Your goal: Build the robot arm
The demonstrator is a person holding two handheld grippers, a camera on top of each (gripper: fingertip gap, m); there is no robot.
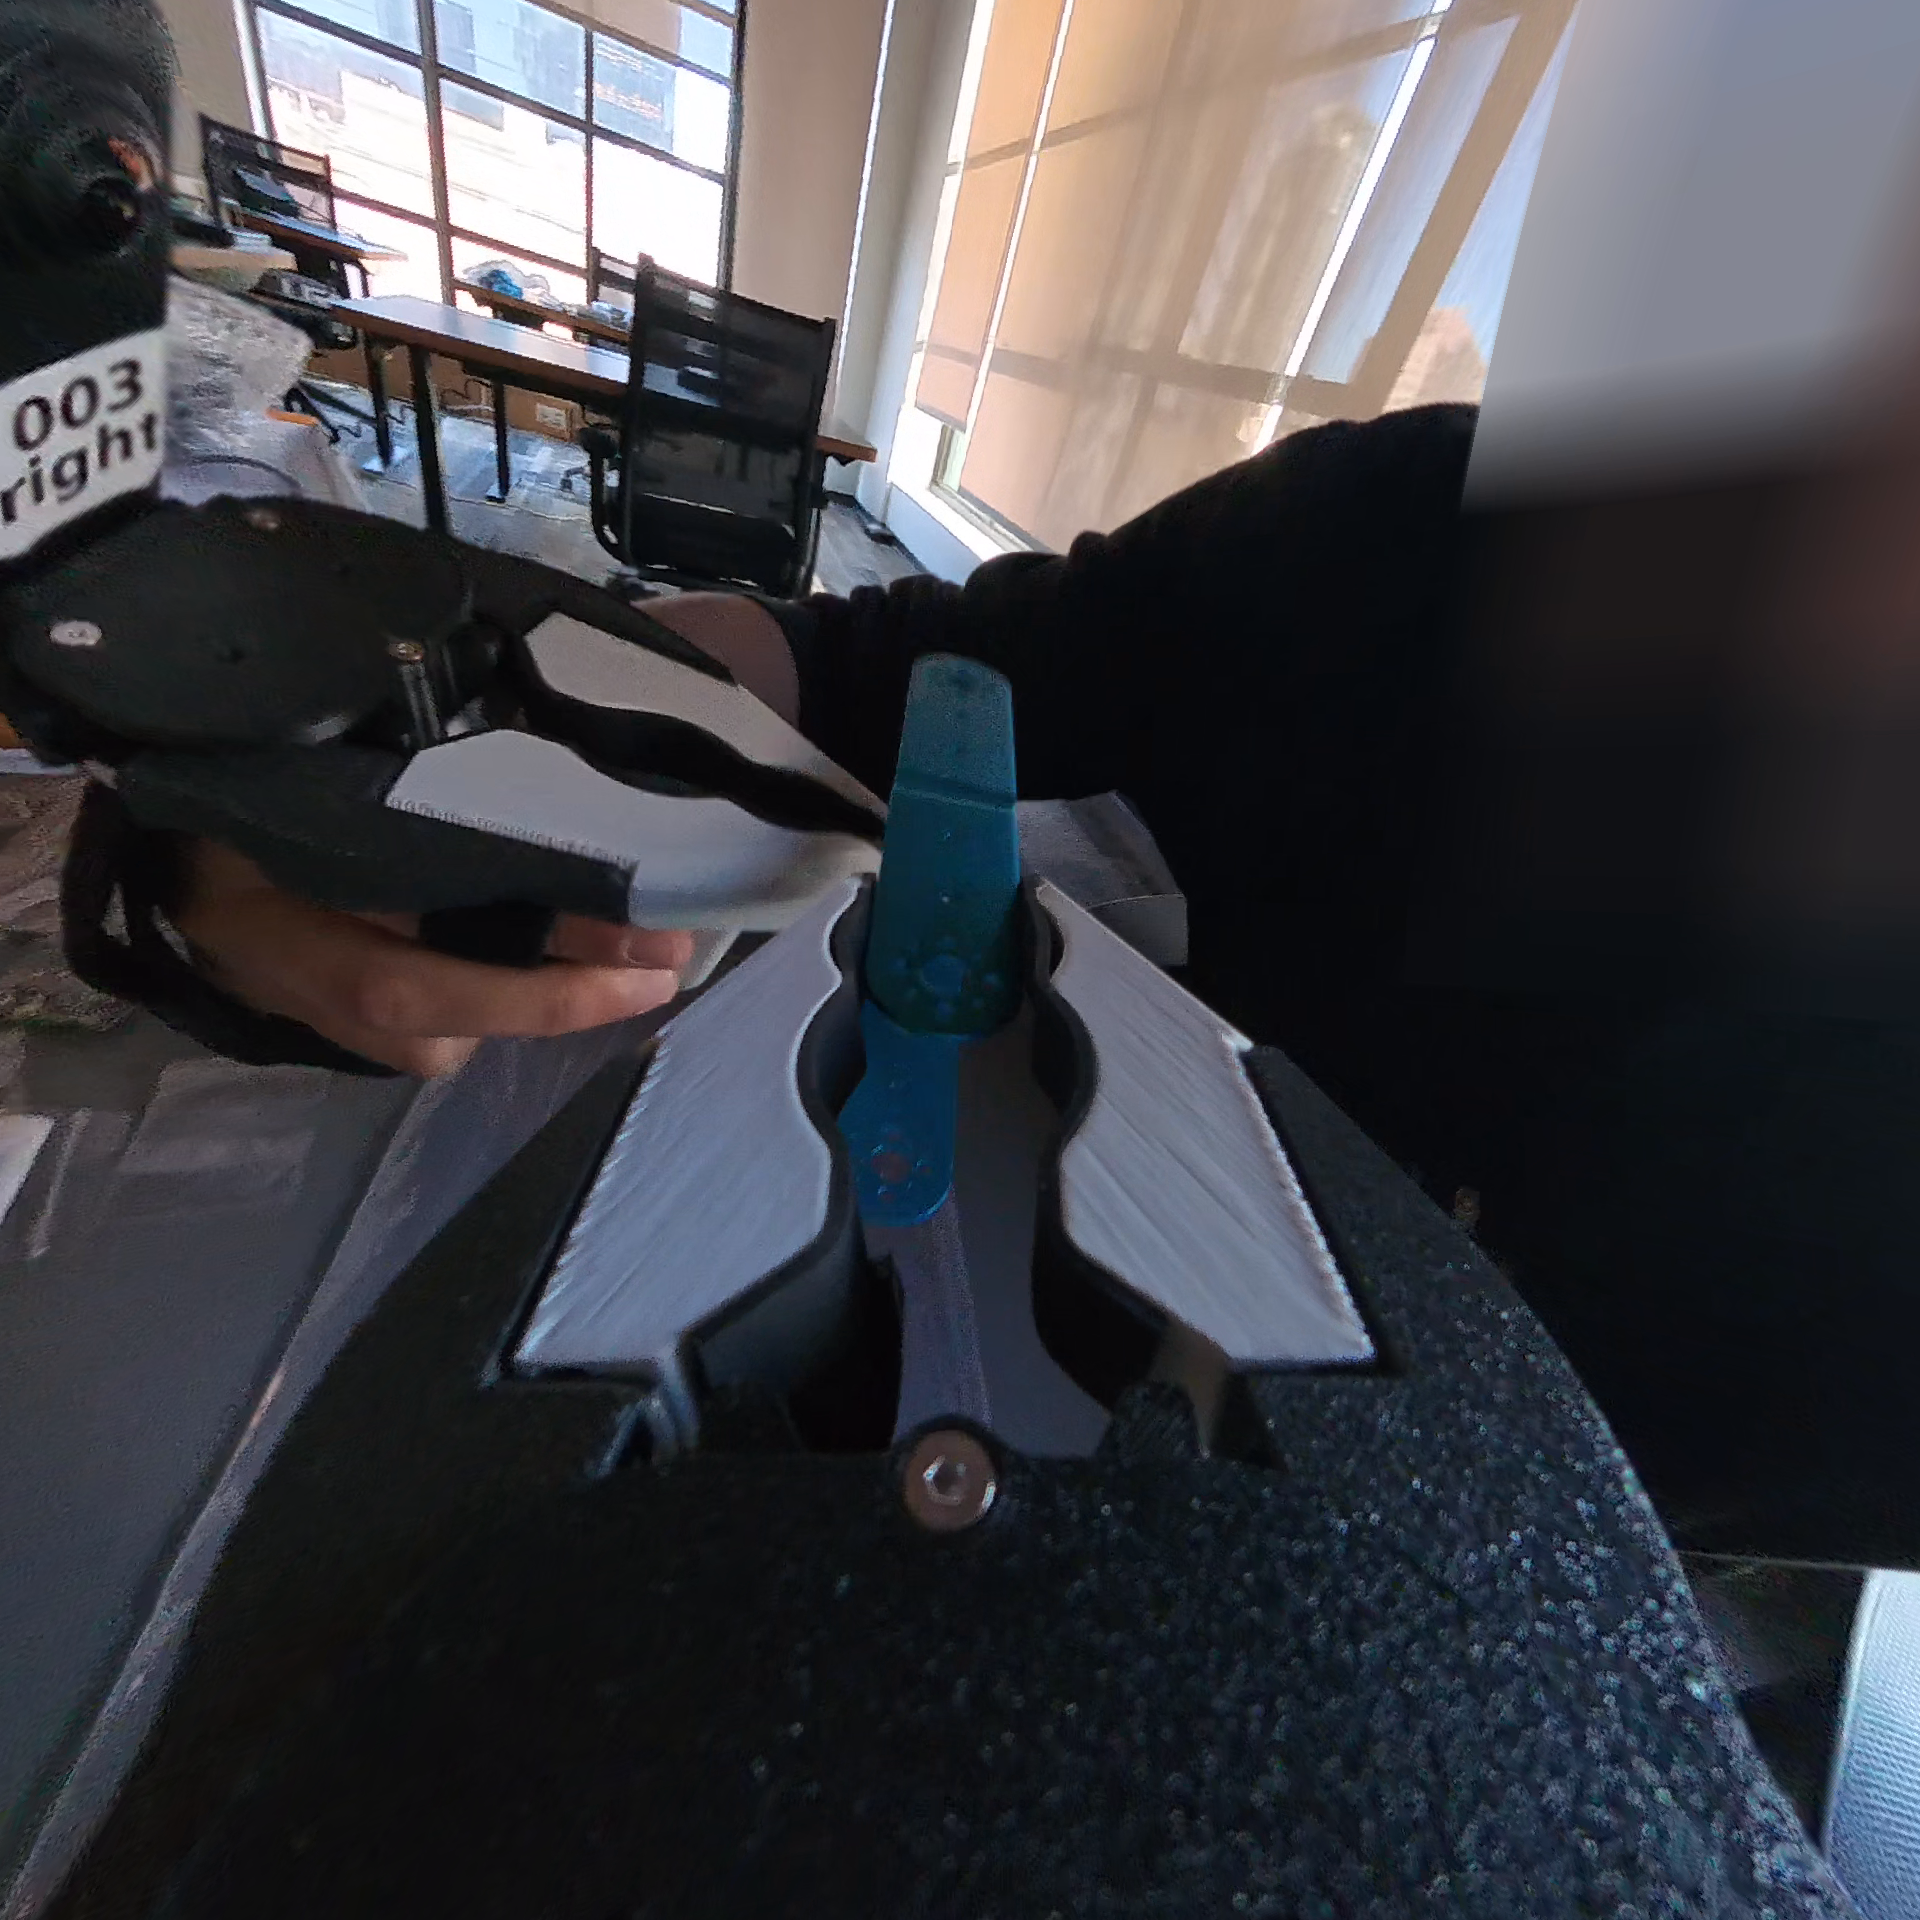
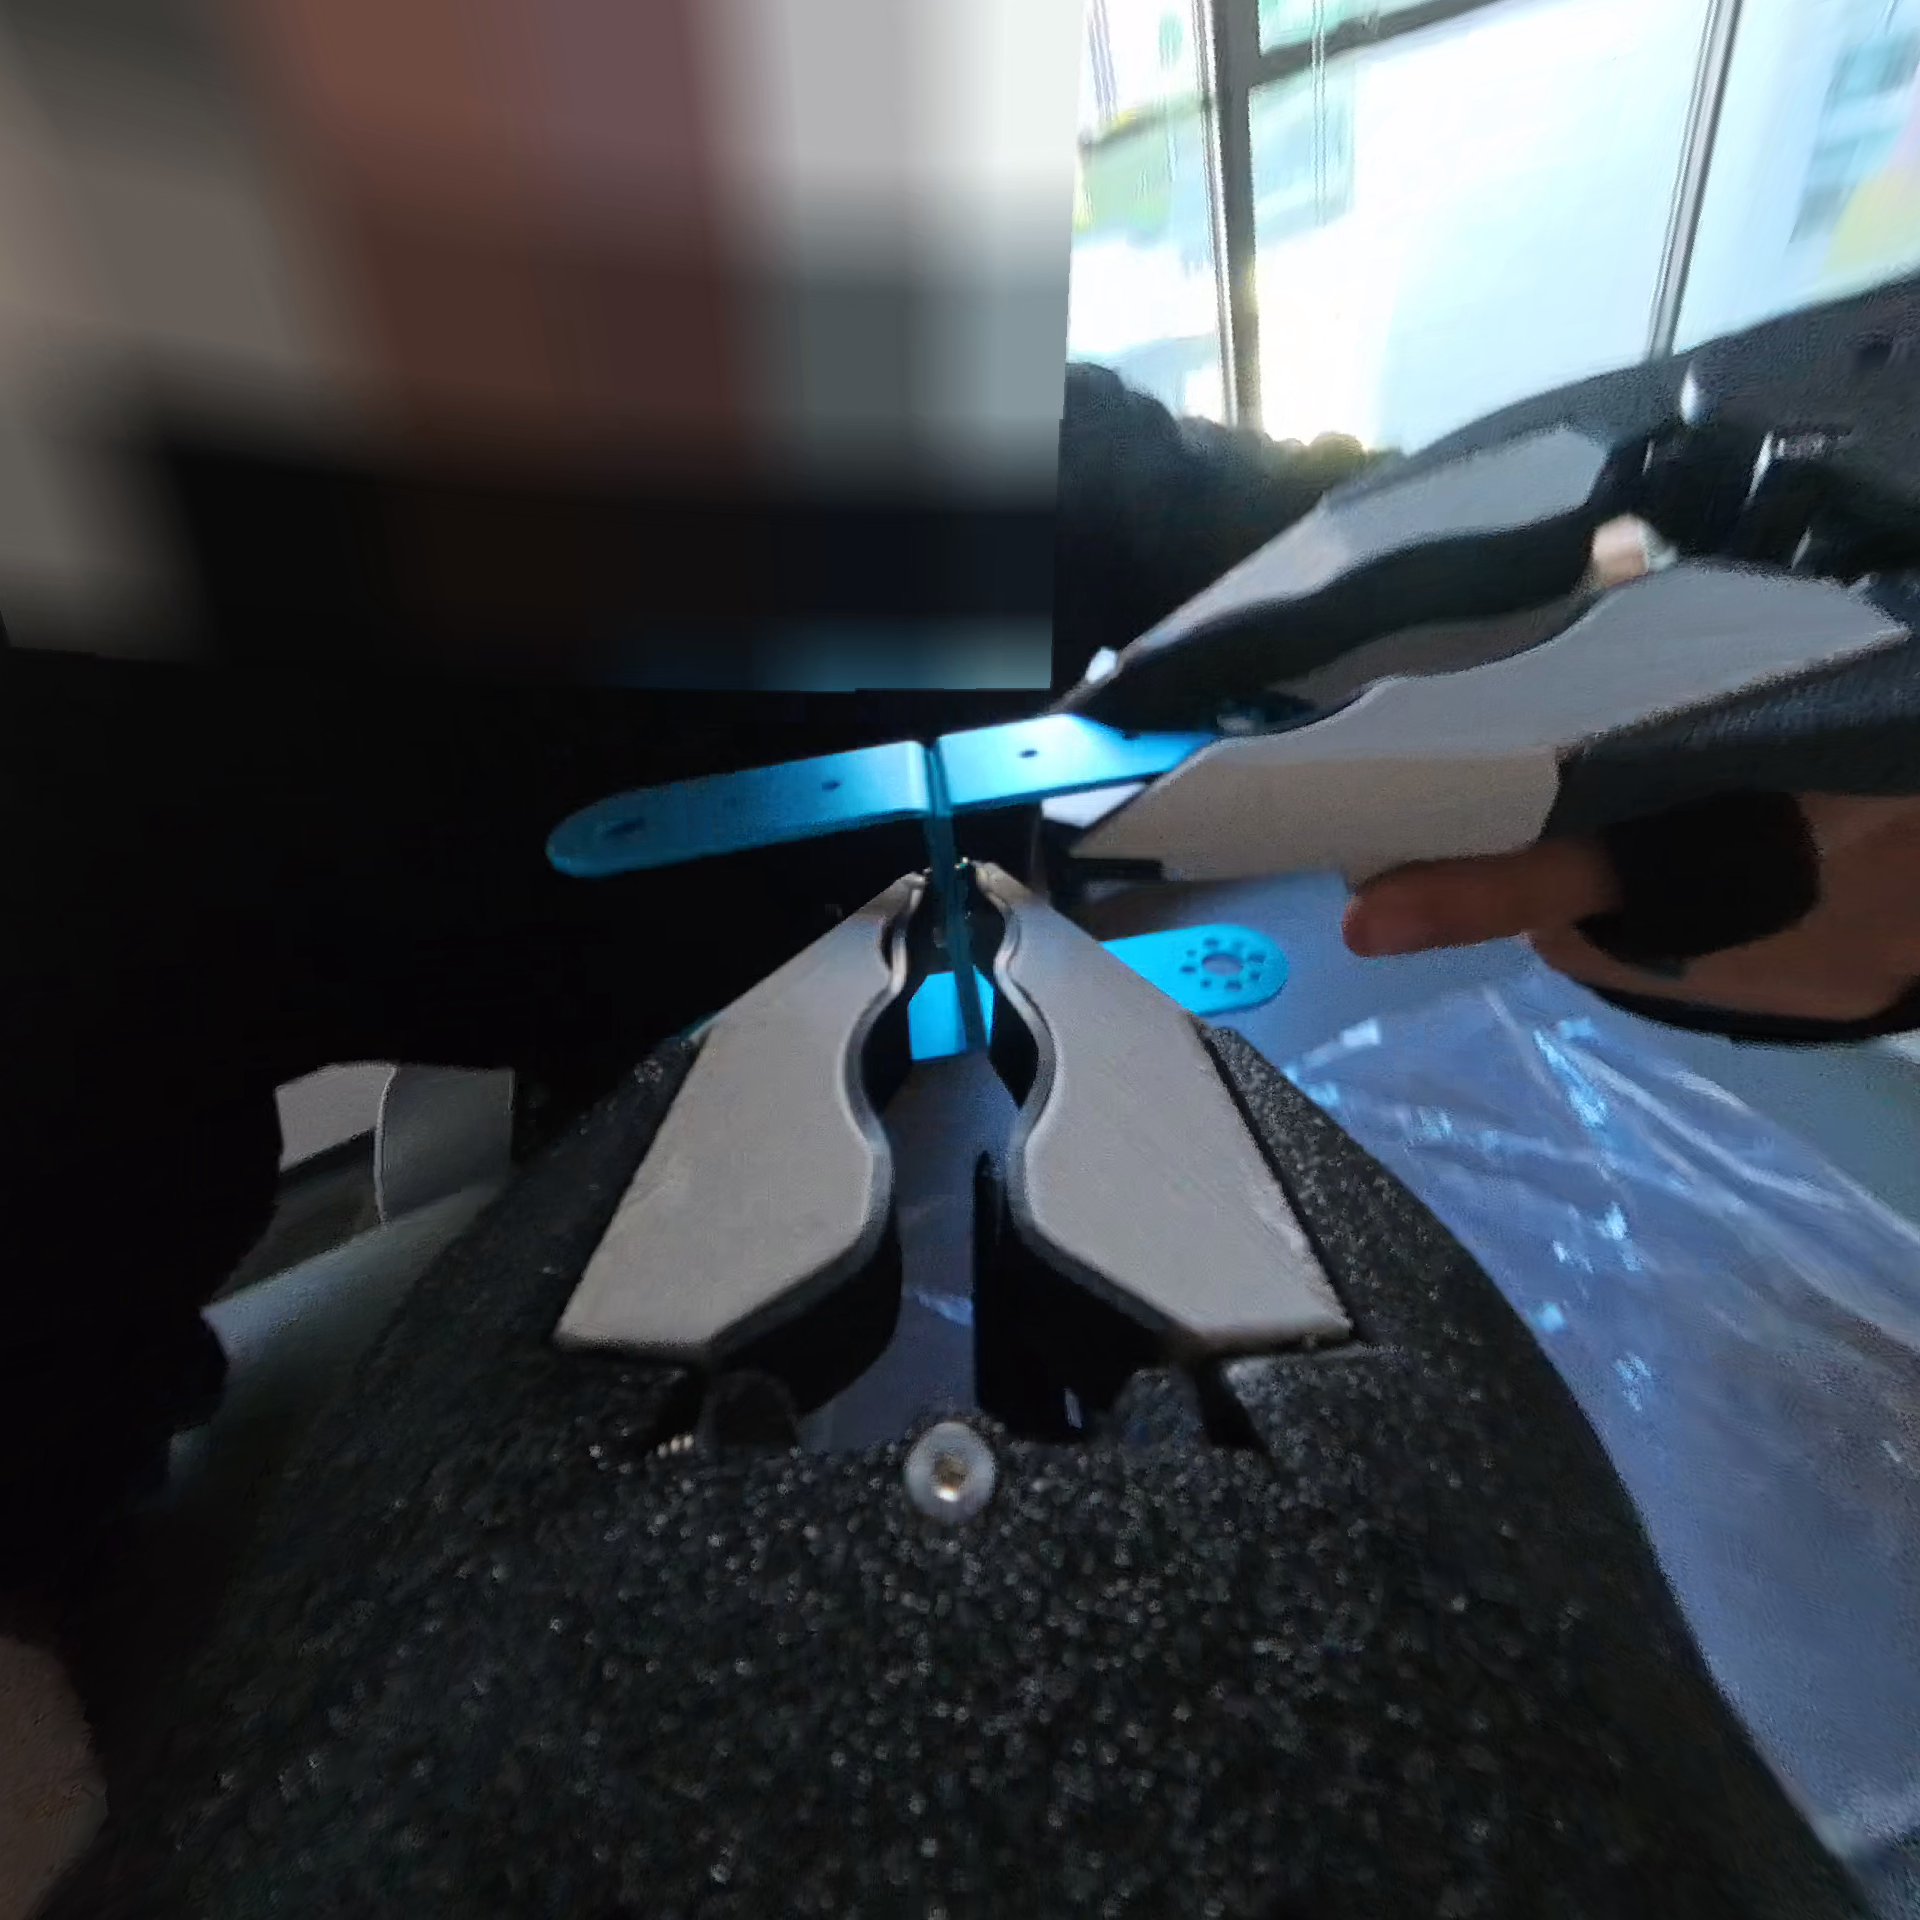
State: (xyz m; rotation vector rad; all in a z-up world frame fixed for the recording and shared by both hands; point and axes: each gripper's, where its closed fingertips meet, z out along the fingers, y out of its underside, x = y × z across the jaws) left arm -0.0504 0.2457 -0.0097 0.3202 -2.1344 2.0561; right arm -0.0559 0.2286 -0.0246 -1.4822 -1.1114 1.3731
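Both grippers are clamped on blue metal brackets (image 1: 940,883): the left gripper (image 1: 943,896) pinches one flat, the right gripper (image 2: 948,883) nips a thin edge beside it. White label (image 1: 78,442) with print on the right one. Another bracket (image 2: 1210,966) is half hidden behind.

Black mesh chair (image 1: 717,436) beside long desk (image 1: 520,348), before sunlit windows (image 1: 488,125).
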